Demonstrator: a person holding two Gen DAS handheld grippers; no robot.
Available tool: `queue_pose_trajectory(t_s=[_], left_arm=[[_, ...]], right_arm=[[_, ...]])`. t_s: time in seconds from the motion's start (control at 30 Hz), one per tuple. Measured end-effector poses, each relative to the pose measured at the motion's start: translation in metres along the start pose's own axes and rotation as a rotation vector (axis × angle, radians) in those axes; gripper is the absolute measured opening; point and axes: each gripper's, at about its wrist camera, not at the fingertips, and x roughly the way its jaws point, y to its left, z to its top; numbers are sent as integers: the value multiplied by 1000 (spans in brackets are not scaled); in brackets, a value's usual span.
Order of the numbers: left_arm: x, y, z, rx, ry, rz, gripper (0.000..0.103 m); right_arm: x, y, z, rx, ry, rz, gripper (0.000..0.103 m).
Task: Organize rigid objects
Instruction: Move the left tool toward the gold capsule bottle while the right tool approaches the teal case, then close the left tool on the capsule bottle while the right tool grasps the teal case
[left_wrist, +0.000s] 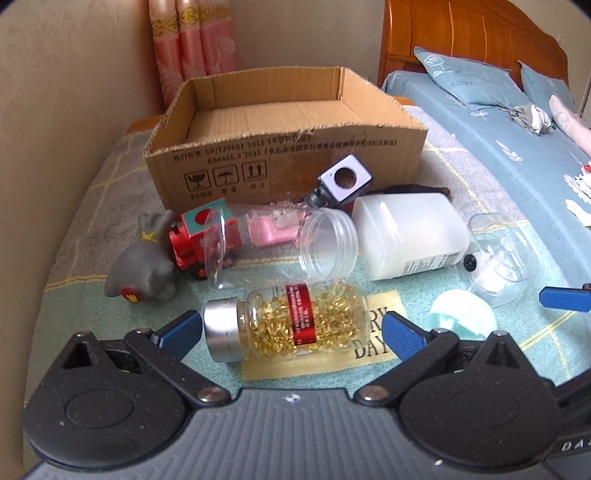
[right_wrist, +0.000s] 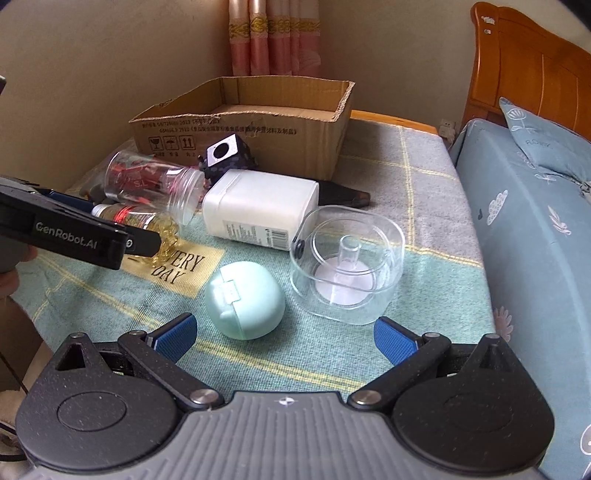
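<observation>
My left gripper (left_wrist: 291, 330) is open, its blue fingers on either side of a capsule bottle (left_wrist: 288, 325) with a silver cap, lying on its side; no contact is clear. Behind it lie a clear empty jar (left_wrist: 288, 240), a red toy train (left_wrist: 199, 236), a grey rubber toy (left_wrist: 144, 258), a white bottle (left_wrist: 406, 236) and a dark cube (left_wrist: 345, 179). My right gripper (right_wrist: 284, 334) is open and empty, just in front of a mint round case (right_wrist: 243, 299). A clear round container (right_wrist: 347, 254) sits to its right. The cardboard box (right_wrist: 258, 125) stands open at the back.
The objects lie on a green and grey checked cloth (right_wrist: 424, 177) over a table. A wall is to the left with pink curtains (left_wrist: 192, 48) behind. A bed with blue sheets (right_wrist: 524, 229) runs along the right side. A black object (right_wrist: 343, 192) lies behind the white bottle.
</observation>
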Motion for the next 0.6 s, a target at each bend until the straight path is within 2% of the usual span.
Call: queue_pose_trajectory(t_s=[0.23,0.33,0.6], left_arm=[[6,14,-7,-16,26,-6,102],[0,22,-15,2,20,2,102],[9,24,-27,81,4,-2,102]], right_arm=[[16,10,-3,-51,46,21,103],[18,16,-4,-100,38,12,103],[17,18,-8,-115,-3,32,103]])
